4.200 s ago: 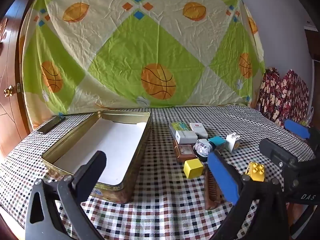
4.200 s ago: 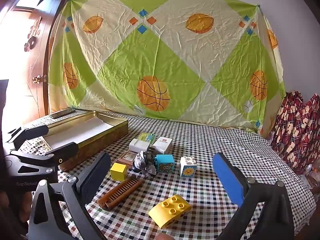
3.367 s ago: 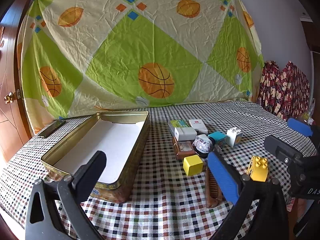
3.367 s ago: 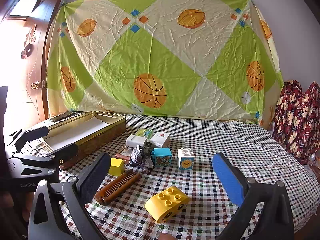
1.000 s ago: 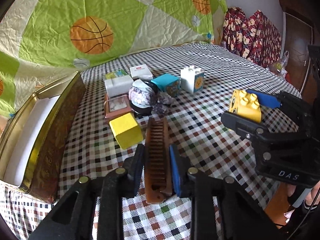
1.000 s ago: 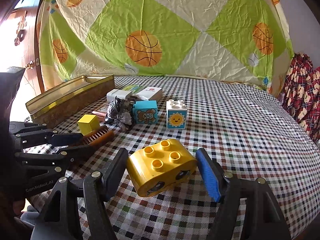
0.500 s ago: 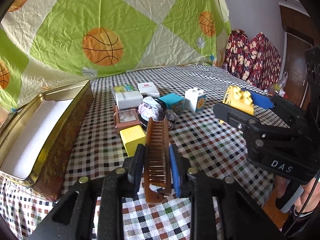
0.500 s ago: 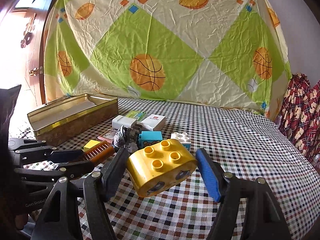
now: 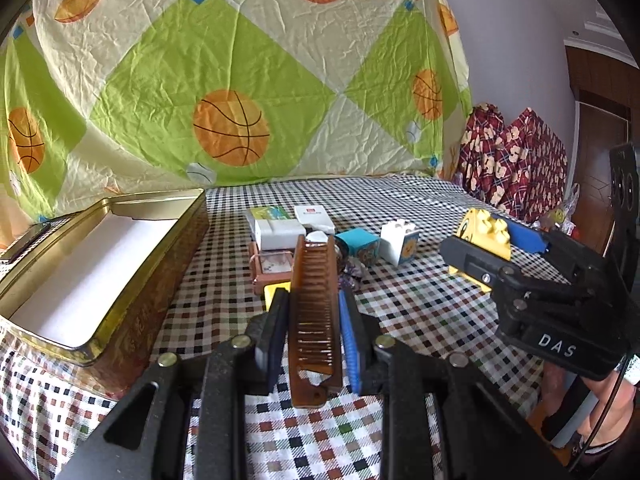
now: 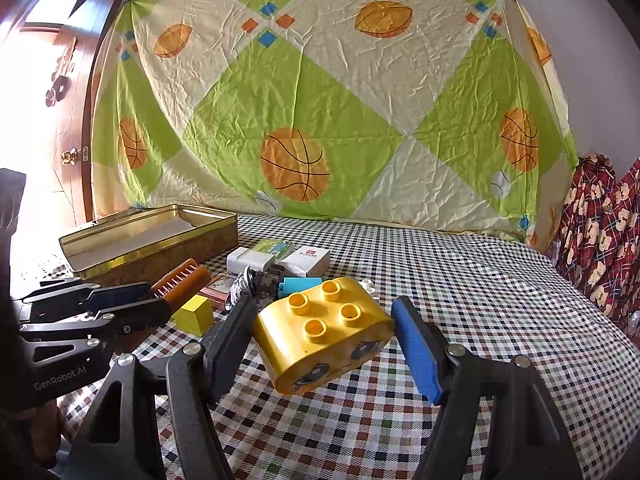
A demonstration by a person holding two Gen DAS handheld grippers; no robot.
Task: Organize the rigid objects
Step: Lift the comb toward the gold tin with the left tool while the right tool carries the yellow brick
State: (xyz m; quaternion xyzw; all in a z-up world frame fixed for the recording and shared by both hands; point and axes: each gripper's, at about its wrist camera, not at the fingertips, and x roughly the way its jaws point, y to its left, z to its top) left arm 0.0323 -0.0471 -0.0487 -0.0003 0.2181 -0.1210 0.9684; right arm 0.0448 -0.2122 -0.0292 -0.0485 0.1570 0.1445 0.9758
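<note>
Left gripper (image 9: 313,322) jaws clamped on brown comb (image 9: 315,304), right gripper (image 10: 322,336) jaws gripping yellow brick (image 10: 320,334), both lifted off checkered surface (image 10: 460,296)

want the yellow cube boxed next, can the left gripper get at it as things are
Probably not yet: the left gripper is shut on the brown comb. The yellow cube itself sits uncovered just beneath.

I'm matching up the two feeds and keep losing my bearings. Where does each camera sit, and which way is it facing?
Left wrist: sits on the left gripper, looks along its fingers across the checked table at the gold tin; the gripper holds a brown comb.
Right wrist: sits on the right gripper, faces the hanging basketball sheet; the gripper holds a yellow brick.
Shared: tin, comb, brick, each other's gripper.
</note>
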